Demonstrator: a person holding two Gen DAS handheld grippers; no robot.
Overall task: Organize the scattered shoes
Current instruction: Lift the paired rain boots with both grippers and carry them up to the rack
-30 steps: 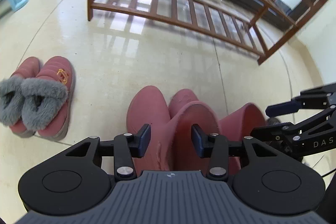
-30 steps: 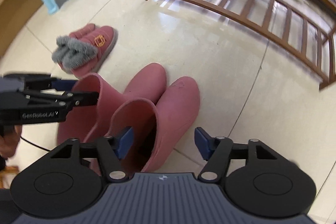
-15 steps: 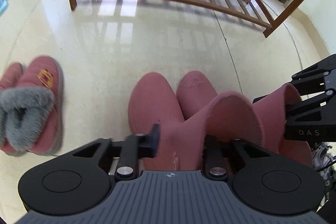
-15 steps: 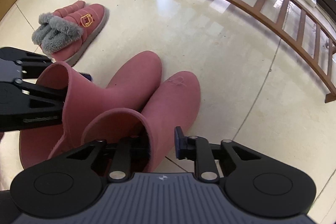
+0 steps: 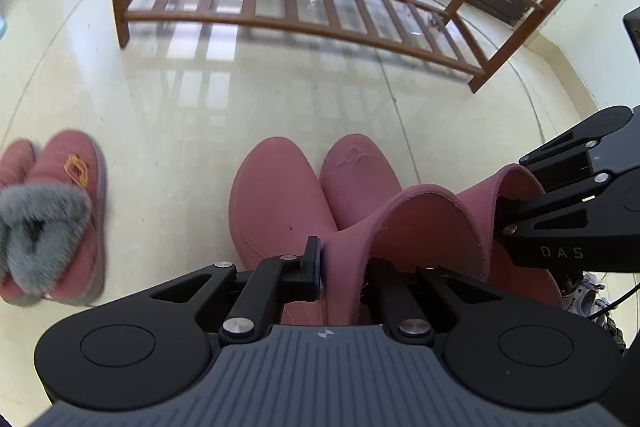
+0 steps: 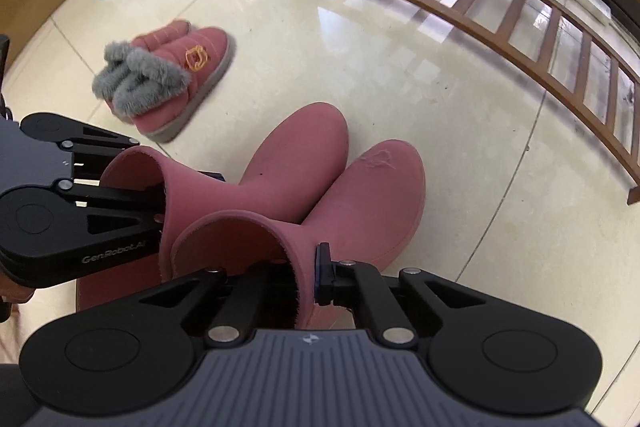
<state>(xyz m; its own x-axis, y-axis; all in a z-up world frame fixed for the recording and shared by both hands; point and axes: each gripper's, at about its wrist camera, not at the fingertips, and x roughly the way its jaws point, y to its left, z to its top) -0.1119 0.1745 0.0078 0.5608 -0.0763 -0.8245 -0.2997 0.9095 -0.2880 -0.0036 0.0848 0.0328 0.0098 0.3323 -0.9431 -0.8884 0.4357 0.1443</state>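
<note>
I have both grippers on the pair of dusty-pink rubber ankle boots standing side by side on the glossy cream tile floor (image 5: 280, 75). My left gripper (image 5: 344, 263) has just closed and pinches the shaft rim of the left pink boot (image 5: 276, 203), one finger outside the wall and one inside. My right gripper (image 6: 306, 275) has just closed the same way on the rim of the right pink boot (image 6: 368, 195). Both boots sit at about six o'clock in each wrist view, toes pointing to twelve.

I judge the rubber soft and bendy: the rims already fold and flatten under the fingers, so the shafts will sag and swing once lifted. They look light, and the matte surface should not slip much (the right toe carries a scuffed patch, which changes nothing for the hold). The rim is a fair place to hold, though a deeper bite down the shaft wall would steady the swing.

The brown slatted wooden shoe rack (image 5: 304, 11) stands at twelve o'clock, its lower shelf bare. A pair of pink padded slippers with grey fur cuffs (image 6: 168, 75) lies at ten o'clock in the right view. Something white shows near my left view's lower right edge, possibly a trainer; I cannot tell.
</note>
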